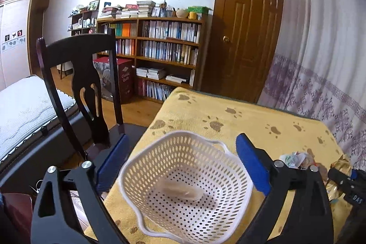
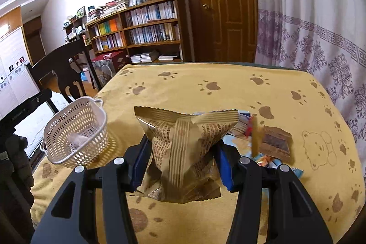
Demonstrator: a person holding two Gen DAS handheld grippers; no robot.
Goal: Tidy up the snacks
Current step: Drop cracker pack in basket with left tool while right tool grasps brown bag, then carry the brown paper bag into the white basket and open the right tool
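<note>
Snacks lie heaped on the yellow paw-print table [image 2: 205, 79], at about 2 o'clock from the right claw [image 2: 180, 159], which is clenched on a gold printed snack bag [image 2: 183, 148] held upright above the cloth. That bag looks light, puffed and crinkly; its film is likely slick, so the grip across its belly seems sounder than one on the serrated top seam. The white perforated basket [image 1: 183, 180] sits at 10 o'clock from the right claw, close to the table's left edge, with a chair [image 1: 80, 84] just beyond. It is rigid plastic, probably light enough to slide if bumped. The left claw [image 1: 183, 161] hangs released, its blue pads either side of the basket, not touching. One pale wrapped snack [image 1: 180, 189] lies inside. Open cloth spans 12 o'clock; the remaining small packets [image 2: 270, 141] are soft and flat.
</note>
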